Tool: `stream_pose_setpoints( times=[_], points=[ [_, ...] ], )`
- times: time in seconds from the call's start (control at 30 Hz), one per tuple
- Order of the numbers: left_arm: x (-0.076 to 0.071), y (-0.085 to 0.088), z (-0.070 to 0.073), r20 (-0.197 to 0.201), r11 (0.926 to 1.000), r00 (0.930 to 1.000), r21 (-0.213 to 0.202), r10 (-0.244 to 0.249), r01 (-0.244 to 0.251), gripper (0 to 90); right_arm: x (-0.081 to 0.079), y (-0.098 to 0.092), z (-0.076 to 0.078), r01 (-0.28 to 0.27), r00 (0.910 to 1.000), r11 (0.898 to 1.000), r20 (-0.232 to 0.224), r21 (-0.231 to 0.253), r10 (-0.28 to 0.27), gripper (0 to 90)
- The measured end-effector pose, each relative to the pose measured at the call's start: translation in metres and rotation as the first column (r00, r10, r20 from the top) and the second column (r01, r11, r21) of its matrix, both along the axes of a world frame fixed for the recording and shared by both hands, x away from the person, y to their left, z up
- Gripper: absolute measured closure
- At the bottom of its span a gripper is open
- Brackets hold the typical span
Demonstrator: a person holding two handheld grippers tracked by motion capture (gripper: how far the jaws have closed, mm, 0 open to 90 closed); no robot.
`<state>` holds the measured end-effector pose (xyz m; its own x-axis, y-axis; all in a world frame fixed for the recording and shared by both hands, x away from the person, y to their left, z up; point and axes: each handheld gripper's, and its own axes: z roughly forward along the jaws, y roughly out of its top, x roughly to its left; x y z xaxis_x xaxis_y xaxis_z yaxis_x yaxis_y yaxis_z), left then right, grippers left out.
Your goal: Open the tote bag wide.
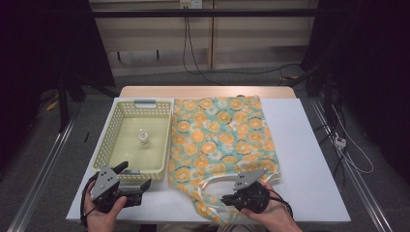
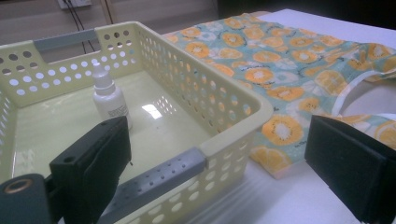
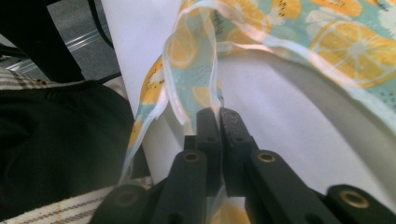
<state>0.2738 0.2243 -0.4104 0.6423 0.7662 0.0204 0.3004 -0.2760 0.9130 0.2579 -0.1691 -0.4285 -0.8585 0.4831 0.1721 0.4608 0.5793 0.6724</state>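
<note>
1. At the table's near edge, the orange-print bag (image 1: pixel 220 140) lies flat, long axis running away from the person, its handle (image 3: pixel 196 70) nearest the right gripper (image 1: pixel 231 198), clenched on it.
2. Left gripper (image 1: pixel 140 186) hovers released beside the basket (image 1: pixel 112 126) holding 1 bottle (image 1: pixel 143 137).

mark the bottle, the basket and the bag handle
bottle (image 2: pixel 108 99), left gripper view, on its white body.
basket (image 1: pixel 112 126), high view, on its left wall.
bag handle (image 3: pixel 196 51), right gripper view, on the raised strap.
</note>
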Motion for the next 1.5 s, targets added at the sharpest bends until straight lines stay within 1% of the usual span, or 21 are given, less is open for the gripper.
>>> stream_pose_setpoints(
  times=[0.07,0.17,0.23,0.3,0.5,0.63,0.67,0.7,0.87,1.07,1.23,1.27,1.3,1.4,1.47,1.5],
  points=[
    [0.000,0.000,0.000,0.000,1.0000,1.0000,0.000,-0.001,0.001,6.9,0.003,-0.003,0.002,0.005,0.9999,1.000,0.015,0.007,-0.005,89.8],
    [0.000,0.000,0.000,0.002,1.0000,1.0000,-0.002,-0.002,0.002,7.0,0.008,-0.007,0.008,0.042,0.9982,0.998,0.040,0.039,-0.043,90.0],
    [0.000,0.000,0.000,0.002,1.0000,1.0000,-0.003,-0.004,0.004,7.0,0.013,-0.009,0.012,0.052,0.9969,0.997,0.055,0.061,-0.056,90.0],
    [0.000,0.001,0.000,0.001,1.0000,1.0000,-0.002,-0.005,0.005,7.0,0.019,-0.010,0.016,0.063,0.9955,0.996,0.067,0.070,-0.067,90.0],
    [0.001,0.001,0.000,0.000,1.0000,1.0000,-0.001,-0.003,0.003,6.9,0.042,-0.014,0.027,0.088,0.9905,0.991,0.097,0.103,-0.098,90.0],
    [0.001,0.000,-0.001,-0.002,1.0000,1.0000,0.000,-0.004,0.004,7.0,0.060,-0.013,0.030,0.088,0.9890,0.988,0.108,0.126,-0.102,90.0],
    [0.001,0.001,-0.001,-0.002,1.0000,1.0000,0.007,-0.006,0.006,7.0,0.064,-0.011,0.031,0.093,0.9874,0.987,0.115,0.130,-0.108,90.0],
    [0.001,0.001,-0.001,-0.001,1.0000,1.0000,0.004,-0.006,0.006,7.0,0.068,-0.010,0.031,0.096,0.9865,0.986,0.119,0.135,-0.113,90.0],
    [0.001,0.001,-0.001,-0.004,1.0000,1.0000,0.000,-0.005,0.005,7.0,0.085,-0.005,0.033,0.108,0.9841,0.985,0.126,0.133,-0.125,90.0],
    [0.002,0.001,-0.001,-0.004,1.0000,1.0000,0.002,-0.007,0.007,7.0,0.111,-0.004,0.031,0.143,0.9790,0.983,0.129,0.116,-0.158,90.0],
    [0.003,0.001,-0.002,-0.007,0.9999,0.9999,0.002,-0.010,0.010,7.0,0.135,-0.003,0.028,0.168,0.9761,0.978,0.118,0.123,-0.183,90.0],
    [0.003,0.001,-0.002,-0.008,0.9999,0.9999,0.002,-0.011,0.011,7.0,0.140,-0.003,0.027,0.177,0.9741,0.977,0.120,0.123,-0.192,90.0],
    [0.003,0.001,-0.002,-0.006,0.9999,0.9999,0.000,-0.010,0.010,7.0,0.144,-0.003,0.024,0.187,0.9733,0.973,0.110,0.133,-0.202,90.0],
    [0.003,0.002,-0.002,-0.006,0.9999,0.9999,0.005,-0.010,0.010,7.0,0.157,0.000,0.015,0.203,0.9720,0.972,0.095,0.120,-0.215,90.0],
    [0.003,0.002,-0.002,-0.006,1.0000,0.9999,0.005,-0.008,0.008,7.0,0.165,0.001,0.012,0.209,0.9714,0.971,0.089,0.114,-0.220,90.0],
    [0.003,0.002,-0.002,-0.007,0.9999,0.9999,0.005,-0.009,0.009,7.0,0.169,0.001,0.011,0.218,0.9699,0.969,0.085,0.115,-0.228,90.0]
  ],
)
